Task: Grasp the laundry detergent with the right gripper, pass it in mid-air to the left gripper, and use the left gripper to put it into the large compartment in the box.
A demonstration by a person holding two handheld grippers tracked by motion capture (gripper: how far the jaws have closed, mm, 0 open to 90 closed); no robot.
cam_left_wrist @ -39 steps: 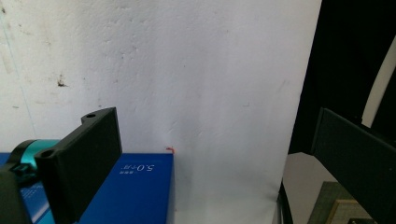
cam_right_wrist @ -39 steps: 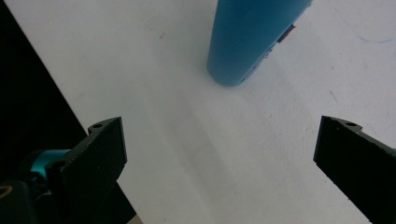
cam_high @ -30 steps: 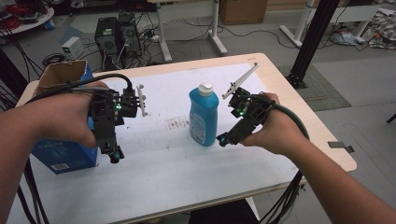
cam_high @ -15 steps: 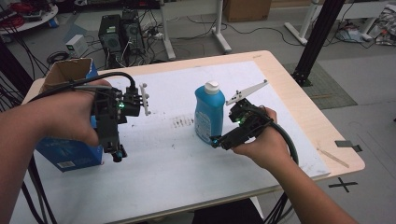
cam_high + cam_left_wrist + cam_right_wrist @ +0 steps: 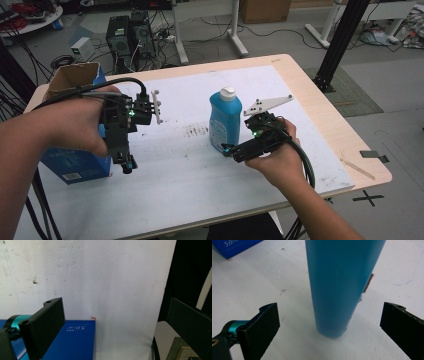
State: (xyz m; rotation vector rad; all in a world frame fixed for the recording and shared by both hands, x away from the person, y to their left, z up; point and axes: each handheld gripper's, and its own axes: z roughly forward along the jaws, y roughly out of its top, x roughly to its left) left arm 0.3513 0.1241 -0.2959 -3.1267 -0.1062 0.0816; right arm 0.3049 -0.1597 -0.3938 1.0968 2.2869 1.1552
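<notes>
A blue bottle with a white cap is standing upright on the white sheet that is covering the wooden table; all positions below are given relative to this bottle. The right gripper is lying low at the bottle's base on the person's side, its jaws reaching toward the foot of the bottle, and the right hand is gripping it from behind. In the right gripper view the right gripper is holding its jaws wide apart, one on either side of the bottle, and neither jaw is touching it; the bottle's rounded base is resting on the sheet between them. A grey three-cornered plate is sitting on top of this gripper, just to the right of the bottle's upper half. Well to the left of the bottle, the left hand is holding the left gripper above the sheet with its jaws pointing down. In the left gripper view the left gripper is showing wide-open jaws with nothing between them, hanging over the sheet beside a blue box. That blue box is lying farther left of the bottle, at the table's left edge, with an open cardboard box behind it
</notes>
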